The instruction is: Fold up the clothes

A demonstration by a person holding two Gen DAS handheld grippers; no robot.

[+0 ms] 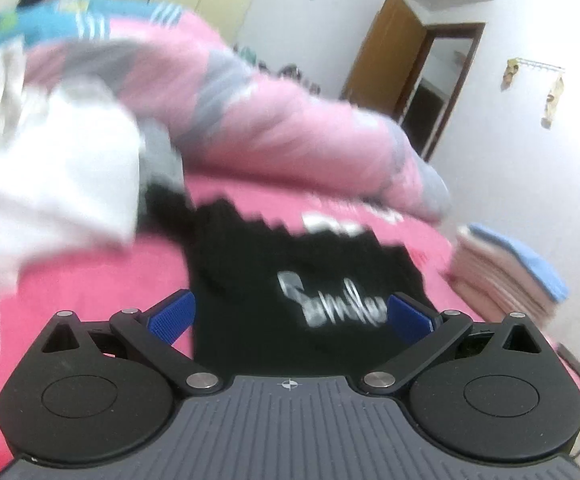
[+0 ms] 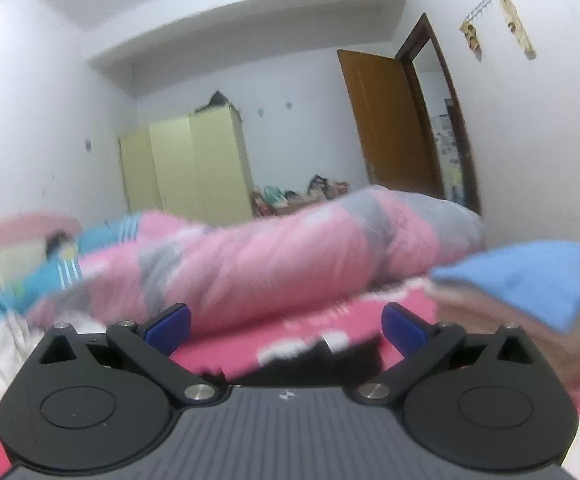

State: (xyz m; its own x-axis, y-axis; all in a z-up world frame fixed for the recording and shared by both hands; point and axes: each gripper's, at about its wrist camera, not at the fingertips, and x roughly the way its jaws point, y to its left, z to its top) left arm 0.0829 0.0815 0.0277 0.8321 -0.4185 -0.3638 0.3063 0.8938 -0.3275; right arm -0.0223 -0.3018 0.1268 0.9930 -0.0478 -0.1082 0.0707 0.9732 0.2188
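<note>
A black T-shirt (image 1: 290,280) with white script lettering lies on the pink bedsheet (image 1: 89,292), just ahead of my left gripper (image 1: 290,316). That gripper is open, its blue pads (image 1: 171,316) wide apart with nothing between them. In the right wrist view the same black T-shirt (image 2: 318,360) shows only as a dark edge low in front of my right gripper (image 2: 285,326), which is also open and empty. A pile of white and grey clothes (image 1: 49,176) lies at the left. Both views are blurred.
A rolled pink and grey duvet (image 1: 269,120) runs across the bed behind the shirt. A stack of folded clothes topped by a blue piece (image 1: 510,272) sits at the right. Yellow wardrobe (image 2: 193,168), open brown door (image 2: 390,120) and white walls stand beyond.
</note>
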